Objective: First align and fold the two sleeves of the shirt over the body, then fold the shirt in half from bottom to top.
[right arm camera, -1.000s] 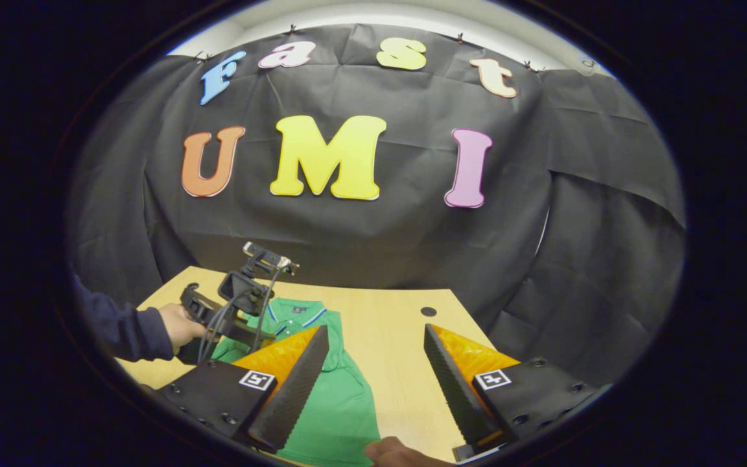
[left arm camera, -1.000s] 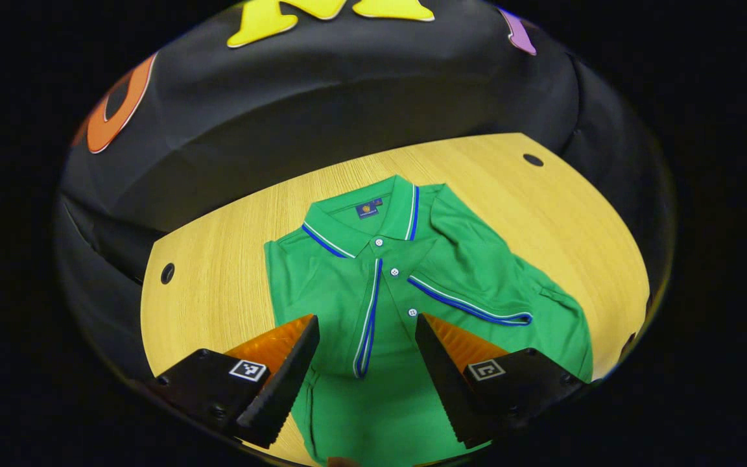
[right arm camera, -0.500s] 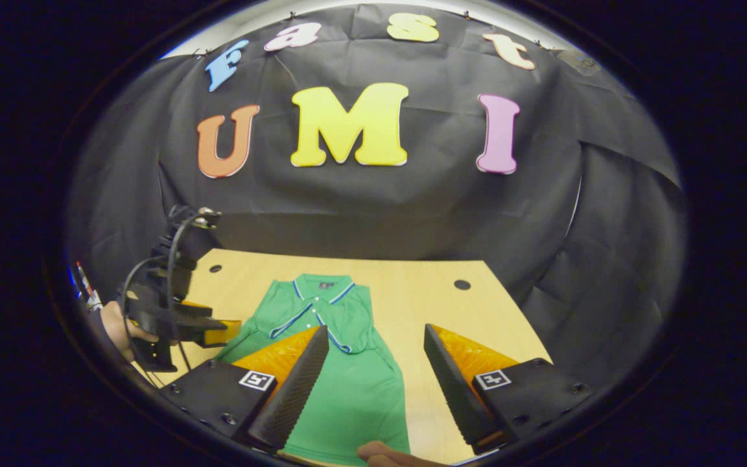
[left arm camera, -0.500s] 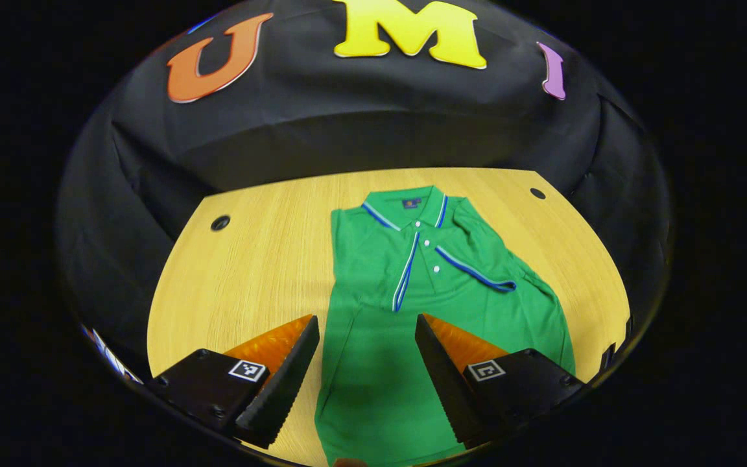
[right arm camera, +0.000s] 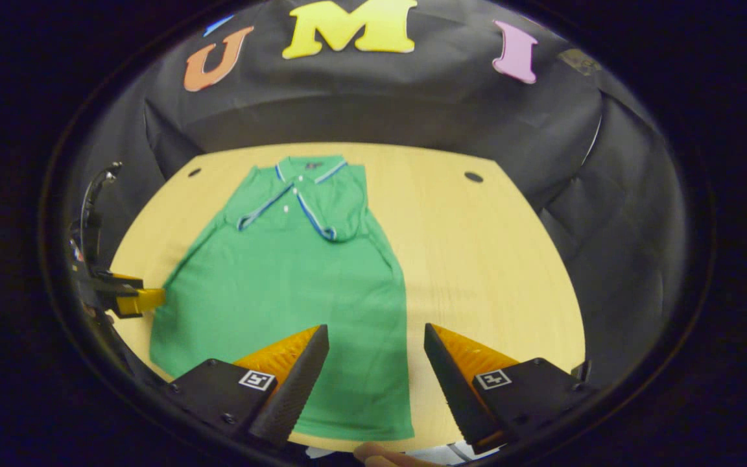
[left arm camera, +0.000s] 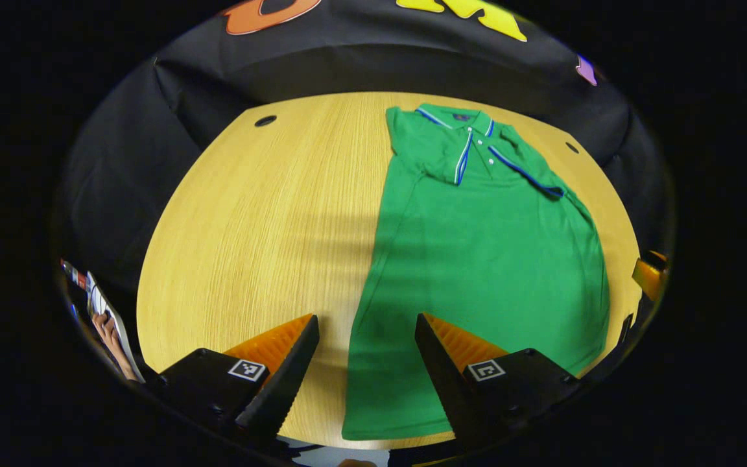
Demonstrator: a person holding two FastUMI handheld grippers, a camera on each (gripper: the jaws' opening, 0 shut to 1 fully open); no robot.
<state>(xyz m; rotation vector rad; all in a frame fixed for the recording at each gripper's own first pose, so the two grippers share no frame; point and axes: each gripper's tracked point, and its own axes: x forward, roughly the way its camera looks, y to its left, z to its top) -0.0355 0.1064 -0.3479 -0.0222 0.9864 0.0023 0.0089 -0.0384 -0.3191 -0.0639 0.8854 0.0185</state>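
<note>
the green shirt (left arm camera: 484, 259) lies flat on the table (left arm camera: 263, 220), sleeves folded in; both the left gripper (left arm camera: 367, 337) and the right gripper (right arm camera: 377, 347) hang open above its bottom hem.

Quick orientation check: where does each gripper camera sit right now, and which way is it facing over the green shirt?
Left gripper view: rides the left gripper, above the near left hem corner of the green polo shirt, facing the collar; its own open fingers show.
Right gripper view: rides the right gripper, above the shirt's near right hem corner, facing the collar; its own open fingers show, the left gripper at far left.
Shared: shirt with both sleeves folded in, light wooden table.
</note>
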